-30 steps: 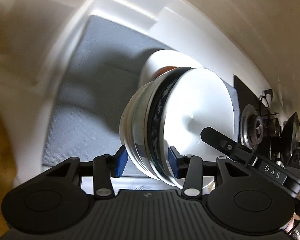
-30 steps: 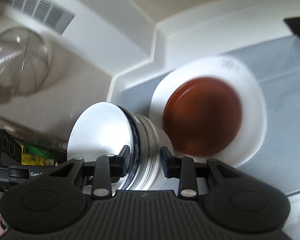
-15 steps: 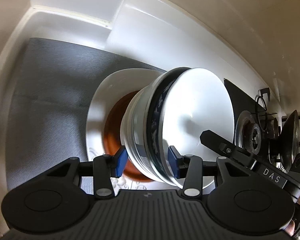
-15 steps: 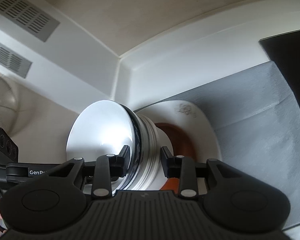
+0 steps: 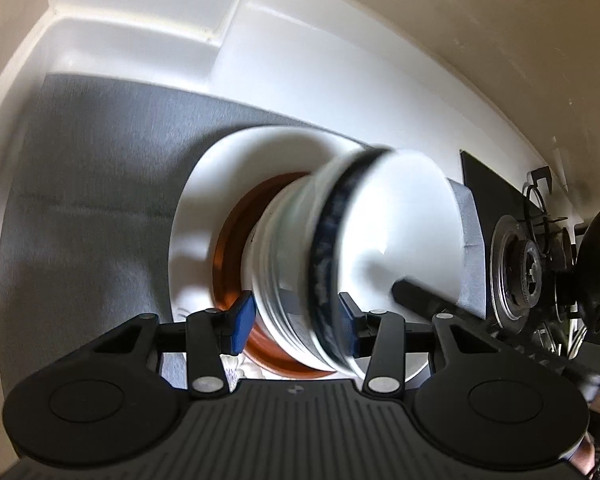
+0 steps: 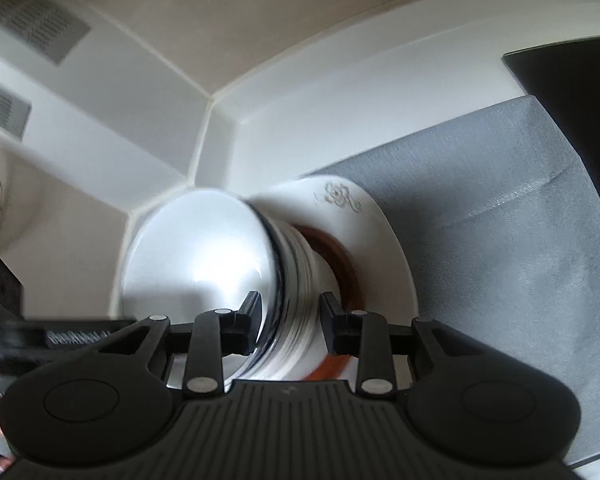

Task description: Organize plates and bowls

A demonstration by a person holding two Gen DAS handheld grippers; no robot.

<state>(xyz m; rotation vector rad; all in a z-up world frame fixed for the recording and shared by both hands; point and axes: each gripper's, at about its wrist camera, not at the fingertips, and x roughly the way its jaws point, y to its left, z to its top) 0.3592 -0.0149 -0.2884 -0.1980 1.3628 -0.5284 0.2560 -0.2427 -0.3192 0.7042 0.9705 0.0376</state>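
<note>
A stack of nested bowls (image 5: 340, 256), white with a dark blue band, is held between both grippers. My left gripper (image 5: 296, 320) is shut on one side of its rims. My right gripper (image 6: 290, 320) is shut on the opposite side of the bowl stack (image 6: 260, 276). The stack's base is at or just above a brown plate (image 5: 228, 256) that lies on a large white plate (image 5: 204, 200) with a flower print (image 6: 340, 196). Whether the bowls touch the brown plate (image 6: 348, 276) I cannot tell. The plates rest on a grey mat (image 5: 92, 200).
A white counter wall and corner (image 5: 148, 52) stand behind the mat. A black gas hob with burners (image 5: 516, 256) lies to the right in the left wrist view. The grey mat (image 6: 500, 220) extends to the right in the right wrist view.
Both grippers have carried the bowl stack down and closer onto the brown plate. The plates now look larger and the views have tilted toward the counter corner.
</note>
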